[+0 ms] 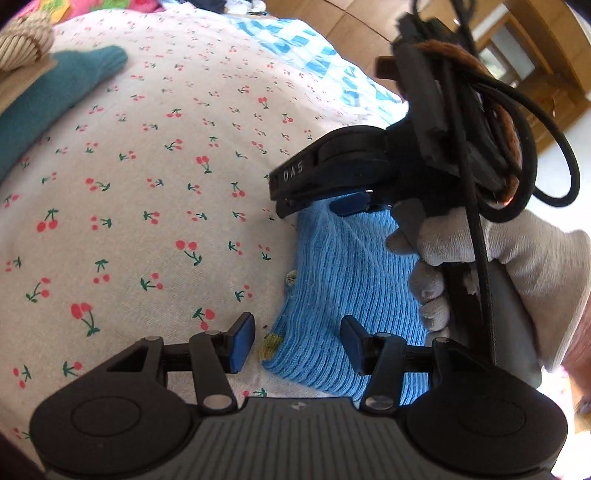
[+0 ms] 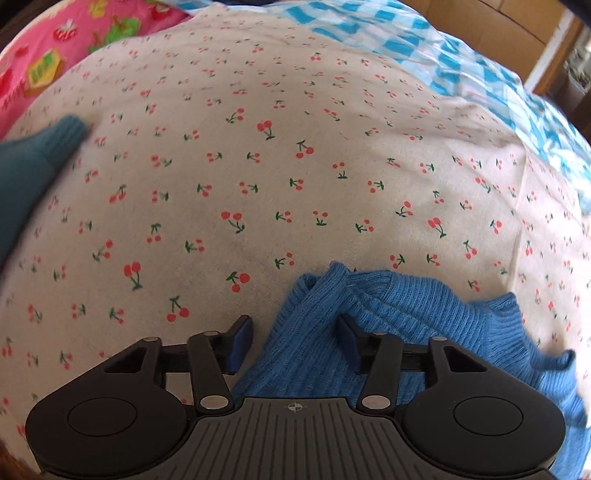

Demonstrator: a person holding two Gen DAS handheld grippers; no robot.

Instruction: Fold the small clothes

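A light blue ribbed knit garment with small yellowish buttons along its left edge lies on a cherry-print sheet. My left gripper hovers open over its near edge; the buttoned edge lies between the pads, untouched. In the right wrist view the same blue knit is bunched into folds. My right gripper stands open over it, with a fold between the fingers and the left pad clear of the cloth. A gloved hand holds that right gripper above the garment's far end in the left wrist view.
A teal knit piece lies at the left on the sheet, also seen as teal knit. A striped beige item sits behind it. Blue-and-white checked cloth and pink printed cloth border the far side. Wooden floor beyond.
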